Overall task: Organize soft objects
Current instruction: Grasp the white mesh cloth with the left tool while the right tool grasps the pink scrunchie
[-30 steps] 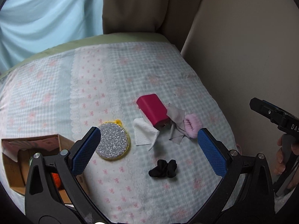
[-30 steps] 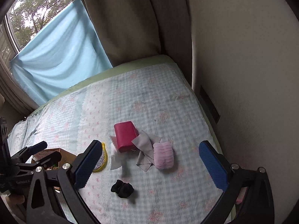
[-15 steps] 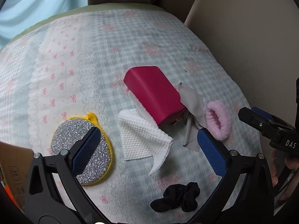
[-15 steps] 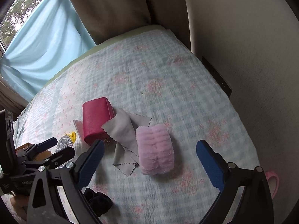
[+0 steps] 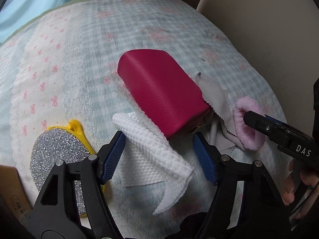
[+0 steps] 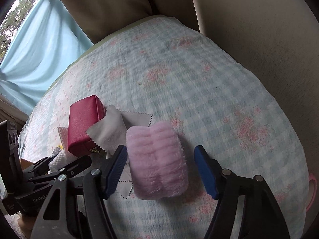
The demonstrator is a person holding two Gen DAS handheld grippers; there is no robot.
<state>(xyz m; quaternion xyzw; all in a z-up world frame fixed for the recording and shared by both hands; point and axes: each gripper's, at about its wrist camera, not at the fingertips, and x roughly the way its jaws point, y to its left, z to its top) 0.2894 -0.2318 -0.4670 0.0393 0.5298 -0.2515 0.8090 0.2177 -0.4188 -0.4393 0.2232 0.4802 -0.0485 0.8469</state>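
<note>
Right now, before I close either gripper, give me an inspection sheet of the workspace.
Surface: checked bedspread, rumpled.
Job's things: pink fluffy band; grey cloth partly beneath it; white waffle cloth partly under red pouch; glitter pad; black item, mostly hidden.
Clutter: cardboard box at left edge.
Grippers: left gripper open over white waffle cloth; right gripper open, straddling pink fluffy band.
Cables: nothing seen.
Surroundings: wall, blue curtain.

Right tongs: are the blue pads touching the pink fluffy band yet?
Apart. The right wrist view shows quilt between the pink fluffy band and each pad of the right tongs, which straddle it.
</note>
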